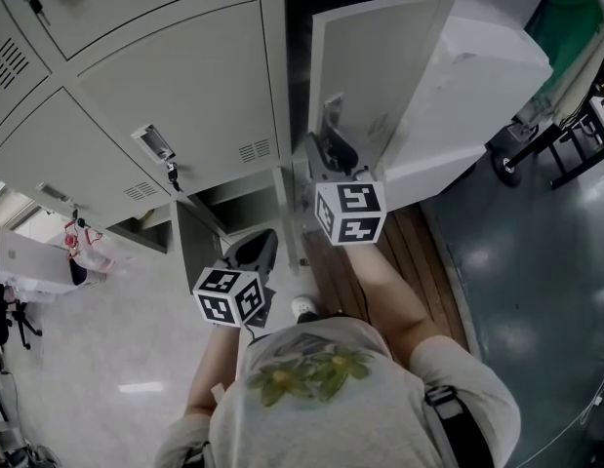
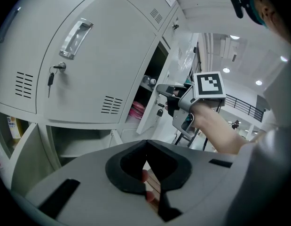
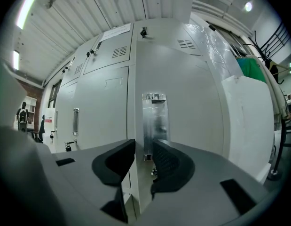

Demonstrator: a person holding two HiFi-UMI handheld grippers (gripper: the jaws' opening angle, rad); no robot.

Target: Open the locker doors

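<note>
The grey locker bank (image 1: 165, 76) fills the head view. One locker door (image 1: 375, 76) stands swung partly out. My right gripper (image 1: 326, 152) is at that door's free edge, under its marker cube (image 1: 350, 213). In the right gripper view the door's edge (image 3: 132, 126) runs between the two pads of the right gripper (image 3: 140, 159), which close on it beside the shiny latch plate (image 3: 154, 121). My left gripper (image 1: 255, 252) hangs lower, in front of an open bottom compartment (image 1: 219, 208). Seen in its own view, the left gripper (image 2: 145, 145) has its pads meeting and holds nothing.
A closed door with a handle (image 2: 74, 36) and a key (image 2: 51, 76) in its lock is at the left. Pink things (image 2: 136, 109) lie inside the opened locker. A large white box (image 1: 477, 96) stands right of the lockers, with a wheeled frame (image 1: 545, 154) beyond. A wooden platform (image 1: 380, 252) lies underfoot.
</note>
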